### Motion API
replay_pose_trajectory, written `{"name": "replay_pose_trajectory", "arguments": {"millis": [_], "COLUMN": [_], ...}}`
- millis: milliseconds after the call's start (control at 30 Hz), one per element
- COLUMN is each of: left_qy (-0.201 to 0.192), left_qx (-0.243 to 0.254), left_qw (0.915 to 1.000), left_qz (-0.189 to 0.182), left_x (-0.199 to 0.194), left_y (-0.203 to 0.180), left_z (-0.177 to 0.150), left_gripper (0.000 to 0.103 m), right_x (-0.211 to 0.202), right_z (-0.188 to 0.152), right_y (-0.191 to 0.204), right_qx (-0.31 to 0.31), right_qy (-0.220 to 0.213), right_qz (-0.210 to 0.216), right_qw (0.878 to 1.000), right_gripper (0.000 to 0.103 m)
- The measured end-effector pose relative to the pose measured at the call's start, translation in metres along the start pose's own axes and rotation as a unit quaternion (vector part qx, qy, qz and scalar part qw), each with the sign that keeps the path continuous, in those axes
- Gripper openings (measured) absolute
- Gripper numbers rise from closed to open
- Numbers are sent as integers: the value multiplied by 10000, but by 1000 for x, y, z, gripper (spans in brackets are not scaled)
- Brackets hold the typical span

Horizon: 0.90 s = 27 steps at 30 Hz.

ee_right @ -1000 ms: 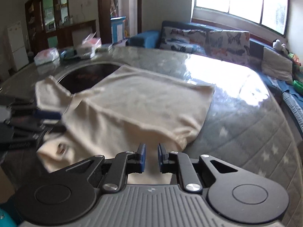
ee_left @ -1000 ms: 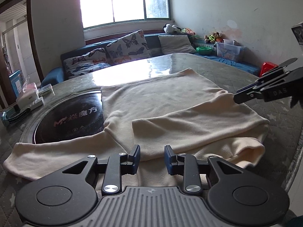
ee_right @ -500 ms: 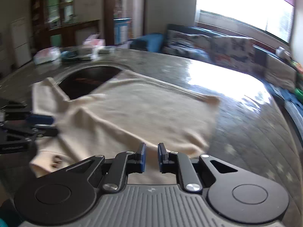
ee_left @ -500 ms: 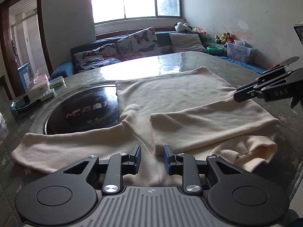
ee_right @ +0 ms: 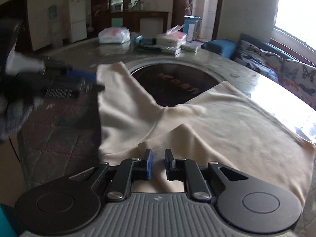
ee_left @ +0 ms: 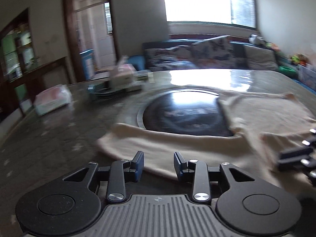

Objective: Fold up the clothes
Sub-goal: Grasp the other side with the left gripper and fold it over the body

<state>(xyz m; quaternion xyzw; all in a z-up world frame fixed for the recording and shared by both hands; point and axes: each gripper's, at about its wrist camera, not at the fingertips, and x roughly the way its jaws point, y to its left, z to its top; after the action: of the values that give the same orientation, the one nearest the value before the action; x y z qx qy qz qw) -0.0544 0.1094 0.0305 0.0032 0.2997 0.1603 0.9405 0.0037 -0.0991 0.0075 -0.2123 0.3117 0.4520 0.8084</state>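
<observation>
A cream garment (ee_right: 217, 122) lies spread on the round table (ee_left: 59, 134), ahead of both grippers, one sleeve over the dark centre disc (ee_left: 183, 114). The left gripper (ee_left: 159, 163), jaws just opening, holds nothing. The right gripper (ee_right: 158, 161) is nearly closed, empty, above the cloth.

Motion blur is smearing the whole left wrist view: the packets (ee_left: 53, 102) at ten o'clock are losing their print, and the cream garment (ee_left: 266, 122) is running off the three o'clock edge. In the right wrist view the left gripper (ee_right: 86, 81) is streaking at nine o'clock, its housing cut off there.
</observation>
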Motion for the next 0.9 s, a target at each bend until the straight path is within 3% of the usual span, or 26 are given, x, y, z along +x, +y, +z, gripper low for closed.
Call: {"name": "replay_pose_trajectory", "arguments": {"millis": [167,367,433,500,567,733,900], "left_qy": [174,420,527,541,466,-19,-536], "left_qx": [-588,-1268,-1404,-1534,-1608,-1640,-1287], "left_qw": [9949,9882,9865,9849,9840,9865,9838], "left_qz": [795,749,665,601,609,27,-1128], "left_x": [27,51,57,61,60,30,-18], "left_y": [38,62,65,68,68,51,-1], "left_z": [10,17,17,15,16,30,53], "left_gripper": [41,39,32,12,5,4,4], "right_x": [-14,-32,-37,-44,-50,-70,-87], "right_z": [1,-1,-3,-6,-9,-20,-35], "right_y": [0,-9,-12,-14,-17,-31,-51], "right_qx": [36,177,231,306,383,702,1129], "right_qy": [-91,-196,-228,-272,-318,-486,-627], "right_qz": [-63,-236,-289,-350,-413,-648,-970], "right_qw": [9999,9994,9991,9985,9979,9942,9869], "right_gripper": [12,13,13,13,13,13,13]}}
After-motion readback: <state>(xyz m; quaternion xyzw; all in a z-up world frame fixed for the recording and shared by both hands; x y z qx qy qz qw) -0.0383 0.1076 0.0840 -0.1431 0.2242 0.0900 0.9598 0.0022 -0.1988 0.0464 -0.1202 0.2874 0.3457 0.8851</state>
